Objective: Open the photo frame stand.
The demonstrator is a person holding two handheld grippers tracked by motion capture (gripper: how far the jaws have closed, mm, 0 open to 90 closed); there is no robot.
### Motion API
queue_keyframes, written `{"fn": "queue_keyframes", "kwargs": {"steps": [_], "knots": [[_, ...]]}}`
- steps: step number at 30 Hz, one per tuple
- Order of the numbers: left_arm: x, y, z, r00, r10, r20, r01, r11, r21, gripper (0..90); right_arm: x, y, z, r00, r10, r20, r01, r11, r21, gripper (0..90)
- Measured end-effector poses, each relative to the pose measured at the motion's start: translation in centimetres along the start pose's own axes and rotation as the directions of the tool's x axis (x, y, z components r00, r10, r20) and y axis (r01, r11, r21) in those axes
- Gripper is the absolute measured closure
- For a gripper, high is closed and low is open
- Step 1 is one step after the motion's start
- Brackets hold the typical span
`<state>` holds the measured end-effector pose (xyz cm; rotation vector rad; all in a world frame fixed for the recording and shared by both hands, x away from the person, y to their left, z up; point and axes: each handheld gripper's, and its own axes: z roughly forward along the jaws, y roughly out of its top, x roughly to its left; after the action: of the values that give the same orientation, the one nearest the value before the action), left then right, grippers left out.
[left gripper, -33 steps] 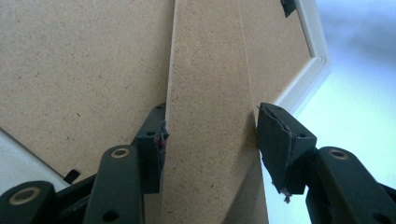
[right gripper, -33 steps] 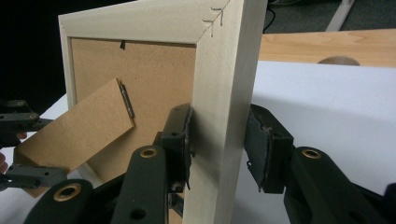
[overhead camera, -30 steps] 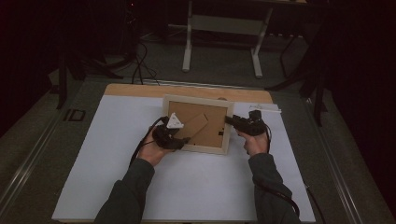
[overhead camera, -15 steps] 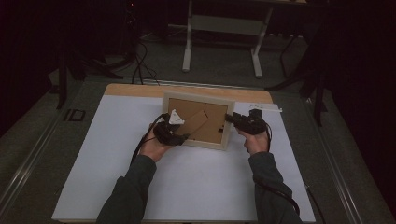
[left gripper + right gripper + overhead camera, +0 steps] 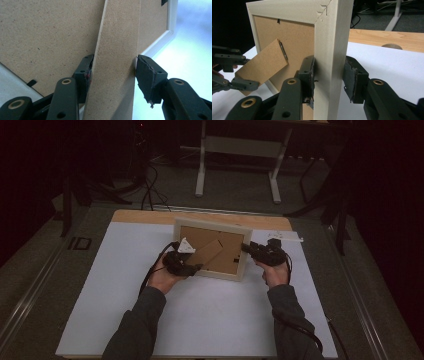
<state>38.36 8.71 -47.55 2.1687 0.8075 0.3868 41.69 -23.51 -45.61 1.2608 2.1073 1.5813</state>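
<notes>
Frame (image 5: 212, 249) stands tilted, back facing near: right gripper (image 5: 329, 75) clamps its right rail steady while left gripper (image 5: 112, 75) pinches the stand (image 5: 117, 55) to swing it.

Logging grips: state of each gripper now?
Left gripper: shut on the stand.
Right gripper: shut on the frame.

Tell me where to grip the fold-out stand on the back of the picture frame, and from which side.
Grip the stand across its width near its free lower end, coming from the back of the picture frame. It is a flat, narrow strip hinged at the top and swung away from the backing, so only that end likely leaves room. The left gripper already straddles it there.
</notes>
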Motion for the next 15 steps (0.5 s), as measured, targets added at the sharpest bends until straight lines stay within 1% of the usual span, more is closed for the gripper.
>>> {"fn": "queue_keyframes", "kwargs": {"steps": [3,9,14,15], "knots": [[-0.1,-0.1,-0.3,0.9999,-0.002,0.016,0.003,0.9997,-0.025,51.6,0.0,-0.1,-0.2,0.9999,-0.010,-0.003,0.010,1.000,0.003,62.4],[-0.2,0.0,-0.7,0.9993,0.006,0.036,-0.005,0.9997,-0.025,51.5,0.2,-0.3,-0.5,0.9998,-0.021,-0.006,0.021,1.000,-0.003,62.5],[-0.2,0.0,-1.2,0.9955,-0.003,0.095,0.009,0.9983,-0.058,52.6,0.3,-0.3,-0.6,0.9991,-0.042,-0.007,0.042,0.999,-0.004,62.5],[-0.2,0.0,-1.3,0.9936,-0.007,0.112,0.015,0.9977,-0.066,52.7,0.3,-0.3,-0.6,0.9990,-0.043,-0.007,0.043,0.999,-0.005,62.6]]}}
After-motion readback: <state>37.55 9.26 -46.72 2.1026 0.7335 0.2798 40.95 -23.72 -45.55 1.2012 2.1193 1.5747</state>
